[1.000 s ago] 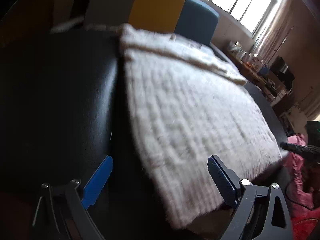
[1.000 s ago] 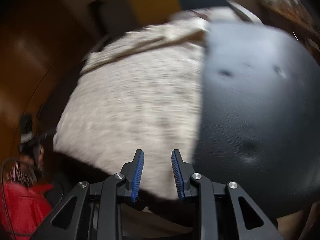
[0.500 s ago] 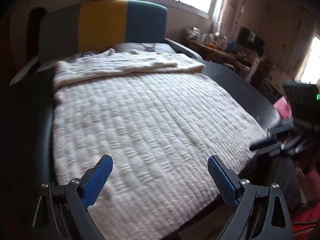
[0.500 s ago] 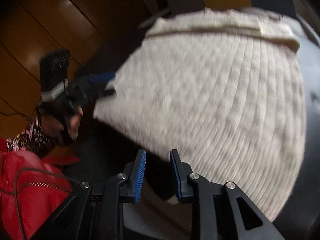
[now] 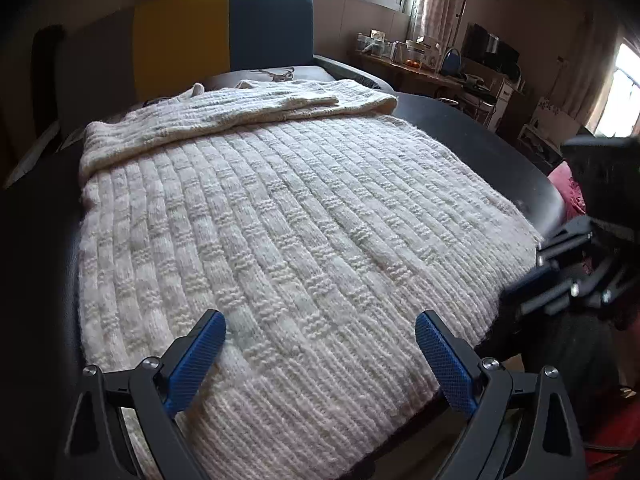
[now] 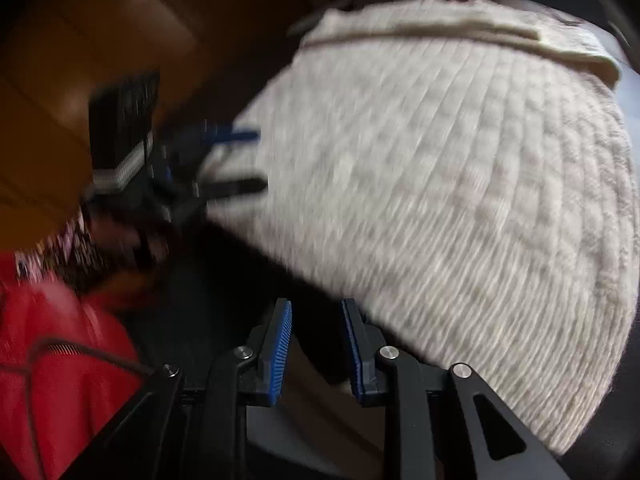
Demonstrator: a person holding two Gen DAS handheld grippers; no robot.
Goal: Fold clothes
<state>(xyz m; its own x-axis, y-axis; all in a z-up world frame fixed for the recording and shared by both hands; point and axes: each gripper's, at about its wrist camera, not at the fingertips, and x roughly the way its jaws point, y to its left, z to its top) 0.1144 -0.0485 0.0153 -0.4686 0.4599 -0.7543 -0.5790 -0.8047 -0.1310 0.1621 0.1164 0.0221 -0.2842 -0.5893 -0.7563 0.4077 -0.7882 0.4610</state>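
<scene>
A cream knitted sweater (image 5: 300, 220) lies flat on a black round table (image 5: 480, 140), with its sleeves folded across the far end. My left gripper (image 5: 320, 344) is open wide over the near hem, one finger on either side of a broad strip of knit. My right gripper (image 5: 532, 292) shows blurred at the sweater's near right corner. In the blurred right wrist view, the right gripper (image 6: 316, 340) stands at the table edge beside the sweater (image 6: 440, 180), its jaws a narrow gap apart with nothing between them. The left gripper (image 6: 240, 160) shows there at the hem.
A headboard (image 5: 224, 40) with grey, yellow and teal panels stands behind the table. A cluttered bench (image 5: 420, 60) runs under the windows at the back right. A red garment (image 6: 60, 360) lies low on the left in the right wrist view.
The left gripper has swung from the table's bare left side to face the hem squarely. The right gripper has swept from the sweater's right side to its near right corner. Neither jaw width changed.
</scene>
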